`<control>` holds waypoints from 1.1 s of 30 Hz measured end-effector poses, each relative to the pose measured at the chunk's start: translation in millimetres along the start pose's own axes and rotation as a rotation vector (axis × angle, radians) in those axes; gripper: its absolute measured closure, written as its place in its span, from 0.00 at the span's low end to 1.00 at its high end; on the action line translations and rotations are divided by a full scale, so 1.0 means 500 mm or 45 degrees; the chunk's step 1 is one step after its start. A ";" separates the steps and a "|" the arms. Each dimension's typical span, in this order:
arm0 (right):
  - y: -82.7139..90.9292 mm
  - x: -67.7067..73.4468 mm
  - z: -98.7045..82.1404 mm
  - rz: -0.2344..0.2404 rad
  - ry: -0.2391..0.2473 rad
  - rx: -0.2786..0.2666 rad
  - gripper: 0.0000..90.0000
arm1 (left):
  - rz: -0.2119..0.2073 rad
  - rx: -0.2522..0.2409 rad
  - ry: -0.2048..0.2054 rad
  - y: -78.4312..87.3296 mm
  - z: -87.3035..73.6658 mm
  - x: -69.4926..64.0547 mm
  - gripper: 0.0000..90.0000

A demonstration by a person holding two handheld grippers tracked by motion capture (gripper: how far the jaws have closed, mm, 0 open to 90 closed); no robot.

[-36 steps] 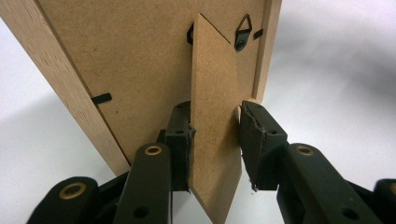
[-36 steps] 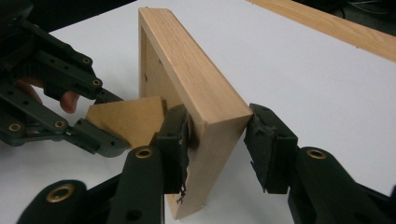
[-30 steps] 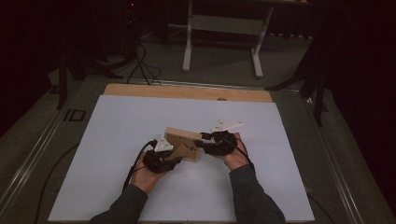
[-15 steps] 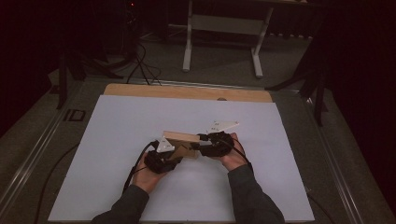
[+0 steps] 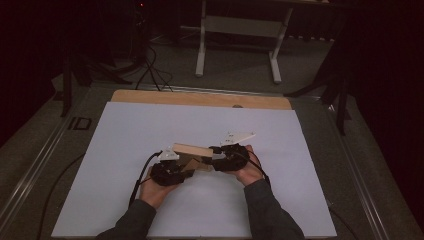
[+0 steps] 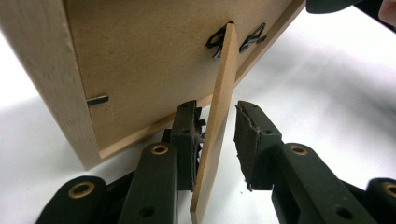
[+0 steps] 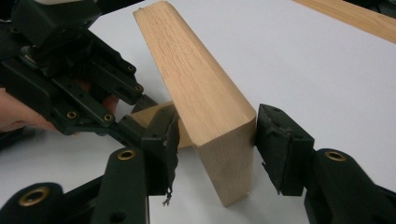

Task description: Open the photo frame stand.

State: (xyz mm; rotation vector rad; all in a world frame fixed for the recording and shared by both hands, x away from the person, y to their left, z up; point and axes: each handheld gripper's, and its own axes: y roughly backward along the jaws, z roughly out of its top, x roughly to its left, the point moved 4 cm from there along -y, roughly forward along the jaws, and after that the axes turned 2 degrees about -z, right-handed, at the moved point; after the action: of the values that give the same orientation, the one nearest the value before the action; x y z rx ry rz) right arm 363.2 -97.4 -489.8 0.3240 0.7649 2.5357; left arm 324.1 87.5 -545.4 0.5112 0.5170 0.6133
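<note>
A light wooden picture frame [image 5: 192, 150] stands on edge on the white sheet between my two hands. In the left gripper view I face its fibreboard back [image 6: 149, 60], where a thin stand leg [image 6: 224, 70] hangs from a black hinge [image 6: 219, 39]. My left gripper [image 6: 217, 112] is open around that leg: one pad touches it, the other stands off, the jaws having just eased apart. My right gripper [image 7: 217, 121] straddles the frame's thick end [image 7: 196, 84]. Its jaws have just been opening and the pads sit close beside the wood. Behind the frame is the left gripper's body [image 7: 70, 88].
The white sheet [image 5: 125, 150] covers the table, with a bare wooden strip [image 5: 200, 98] along its far edge. Cables [image 5: 142, 175] trail from the left gripper toward me. A white stand's legs [image 5: 272, 65] and floor cables lie beyond the table.
The frame has tipped lower and shows flatter between the hands than a second ago. Both hands have kept nearly the same place.
</note>
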 end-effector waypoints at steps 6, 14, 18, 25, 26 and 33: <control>0.001 0.007 -0.006 0.022 -0.001 0.000 0.53 | -0.019 0.012 0.000 0.001 -0.008 -0.004 0.77; 0.002 0.016 -0.014 0.055 -0.003 0.005 0.50 | -0.047 0.011 0.015 0.006 -0.020 -0.005 0.77; 0.003 0.020 -0.017 0.057 0.004 0.003 0.49 | -0.048 0.015 0.008 0.010 -0.024 -0.008 0.77; 0.004 0.027 -0.024 0.055 0.013 0.004 0.48 | -0.052 0.013 0.022 0.015 -0.032 -0.008 0.77; 0.005 0.029 -0.025 0.057 0.009 0.002 0.48 | -0.051 0.013 0.020 0.016 -0.033 -0.008 0.77; 0.008 0.037 -0.036 0.060 0.019 0.002 0.47 | -0.047 0.017 0.028 0.023 -0.042 -0.008 0.77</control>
State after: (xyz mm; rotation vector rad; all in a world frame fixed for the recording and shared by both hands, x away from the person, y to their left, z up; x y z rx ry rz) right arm 339.5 -99.5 -500.5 0.3274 0.7738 2.5846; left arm 304.4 99.2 -553.6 0.5067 0.5507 0.5807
